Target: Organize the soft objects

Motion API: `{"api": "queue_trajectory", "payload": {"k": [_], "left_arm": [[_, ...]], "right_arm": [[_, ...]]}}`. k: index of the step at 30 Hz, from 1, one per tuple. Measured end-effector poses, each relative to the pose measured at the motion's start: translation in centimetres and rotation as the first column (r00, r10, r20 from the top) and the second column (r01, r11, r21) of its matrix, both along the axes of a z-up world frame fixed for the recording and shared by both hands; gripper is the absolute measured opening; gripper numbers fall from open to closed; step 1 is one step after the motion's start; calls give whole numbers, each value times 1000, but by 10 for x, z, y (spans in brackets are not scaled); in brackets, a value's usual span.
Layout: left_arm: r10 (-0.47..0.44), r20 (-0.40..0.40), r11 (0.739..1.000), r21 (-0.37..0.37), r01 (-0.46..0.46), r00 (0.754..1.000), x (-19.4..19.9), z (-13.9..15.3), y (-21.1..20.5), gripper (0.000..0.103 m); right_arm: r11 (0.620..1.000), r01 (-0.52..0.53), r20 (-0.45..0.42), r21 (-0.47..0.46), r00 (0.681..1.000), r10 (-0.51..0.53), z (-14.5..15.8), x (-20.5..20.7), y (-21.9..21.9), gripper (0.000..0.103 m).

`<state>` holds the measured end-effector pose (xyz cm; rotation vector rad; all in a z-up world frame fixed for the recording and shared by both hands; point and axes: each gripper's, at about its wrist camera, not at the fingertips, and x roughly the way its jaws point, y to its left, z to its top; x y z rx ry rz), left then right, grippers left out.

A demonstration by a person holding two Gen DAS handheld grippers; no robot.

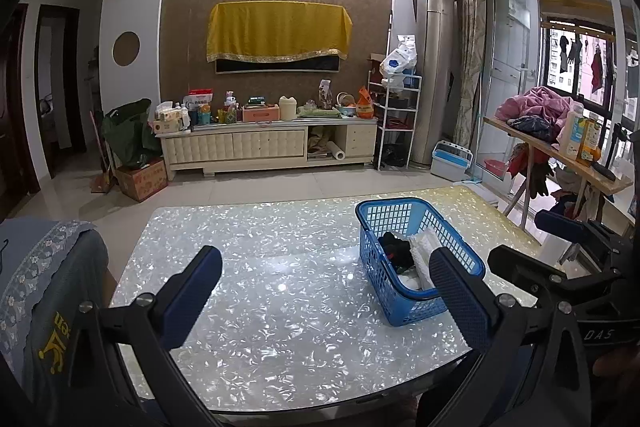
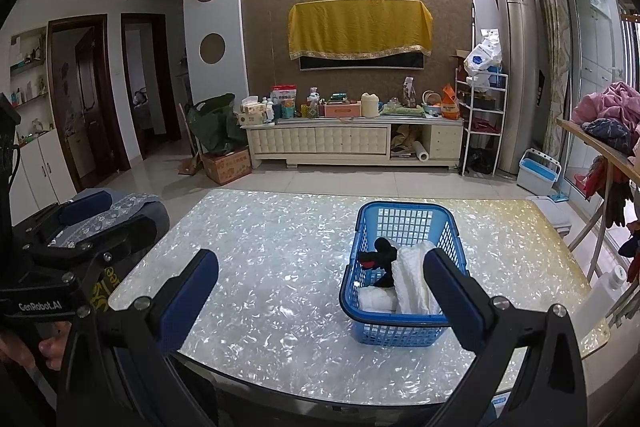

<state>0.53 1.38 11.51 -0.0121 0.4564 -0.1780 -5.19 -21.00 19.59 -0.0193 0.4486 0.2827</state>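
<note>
A blue plastic basket stands on the right half of the shimmering white table; it also shows in the right wrist view. Inside lie a white cloth, a black soft item and a smaller white bundle. My left gripper is open and empty, held above the near table edge, left of the basket. My right gripper is open and empty, its right finger in front of the basket. The right gripper body shows at the left wrist view's right edge.
A chair back with grey-blue lace cloth stands at the table's left. A wooden side table with clothes and bottles is at the right. A TV cabinet lines the far wall.
</note>
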Motion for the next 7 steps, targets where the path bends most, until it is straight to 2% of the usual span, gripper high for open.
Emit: {"api": "queue_trajectory", "payload": {"k": [7], "left_arm": [[-10,7,1000,1,10,1000,-4,2,-2,103]], "right_arm": [[1000,-4,10,0,1000,4,1,-1,0,103]]}}
